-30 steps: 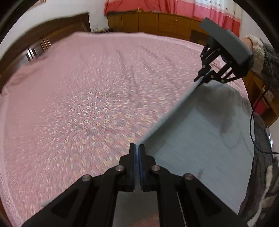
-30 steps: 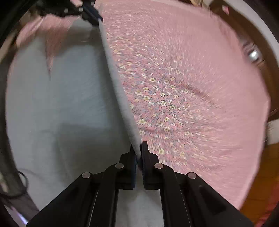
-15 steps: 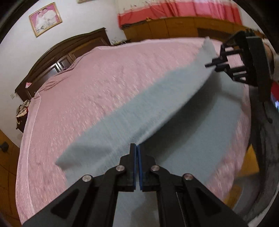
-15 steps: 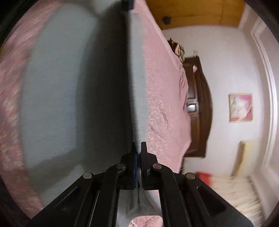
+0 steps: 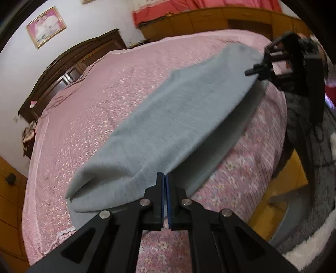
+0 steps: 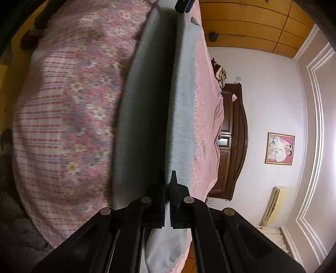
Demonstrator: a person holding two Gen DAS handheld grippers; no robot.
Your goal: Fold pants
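Grey pants (image 5: 180, 117) are stretched in the air over the near edge of a pink flowered bed (image 5: 100, 100). My left gripper (image 5: 164, 178) is shut on one end of their taut edge. My right gripper (image 5: 255, 71) is shut on the other end, at the upper right of the left wrist view. In the right wrist view the right gripper (image 6: 168, 187) clamps the grey pants (image 6: 182, 109), which run away toward the left gripper (image 6: 184, 5) at the top. The lower cloth layer (image 6: 142, 105) hangs down in shadow over the bed edge.
A dark wooden headboard (image 5: 69, 65) stands at the far end of the bed. Wooden cabinets (image 5: 220, 19) line the wall under a red curtain. Yellow floor (image 5: 279, 189) and a grey fluffy rug (image 5: 310, 231) lie beside the bed. A framed picture (image 6: 280, 148) hangs on the wall.
Both grippers have lifted the pants' edge off the bed and drawn it back toward the near bed edge. The cloth that lay flat now hangs doubled between them.
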